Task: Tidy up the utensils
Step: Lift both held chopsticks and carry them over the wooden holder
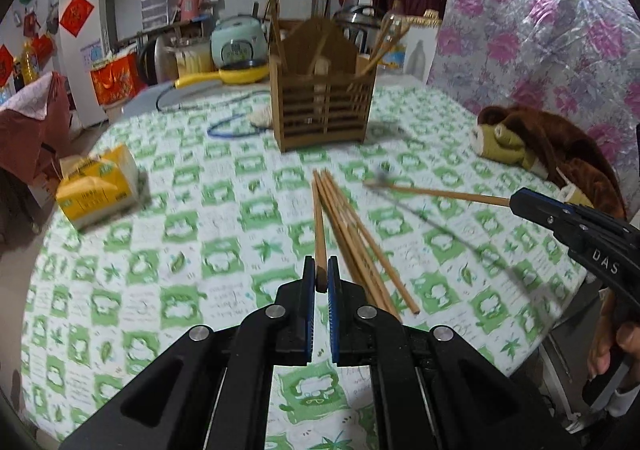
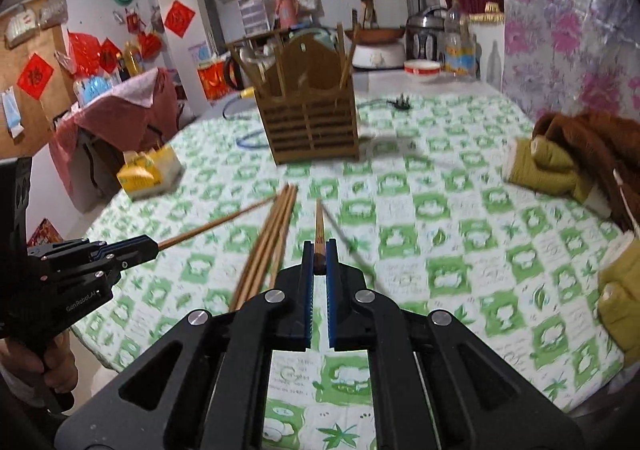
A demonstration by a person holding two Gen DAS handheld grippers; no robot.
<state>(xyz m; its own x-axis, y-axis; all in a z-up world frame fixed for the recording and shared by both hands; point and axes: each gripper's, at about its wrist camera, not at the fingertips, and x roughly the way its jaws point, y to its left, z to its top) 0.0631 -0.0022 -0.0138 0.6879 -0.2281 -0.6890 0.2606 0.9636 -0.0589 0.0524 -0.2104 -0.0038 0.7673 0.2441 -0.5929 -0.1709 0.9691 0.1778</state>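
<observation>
My left gripper (image 1: 321, 262) is shut on the end of one wooden chopstick (image 1: 318, 217), lifted above the green-patterned tablecloth (image 1: 168, 250). My right gripper (image 2: 319, 246) is shut on another chopstick (image 2: 319, 221) that points toward the holder. Each gripper shows in the other's view: the right gripper (image 1: 515, 201) with its stick (image 1: 440, 193), and the left gripper (image 2: 151, 244) with its stick (image 2: 216, 225). Several loose chopsticks (image 1: 352, 238) (image 2: 272, 242) lie bundled on the cloth between them. The brown slatted utensil holder (image 1: 324, 109) (image 2: 314, 125) stands farther back with a few utensils in it.
A yellow tissue pack (image 1: 96, 185) (image 2: 148, 169) lies at the left. A brown and olive garment (image 1: 540, 145) (image 2: 572, 161) is heaped at the right edge. A blue cable (image 1: 228, 127) runs behind the holder. A hand (image 2: 56, 366) grips the left tool's handle.
</observation>
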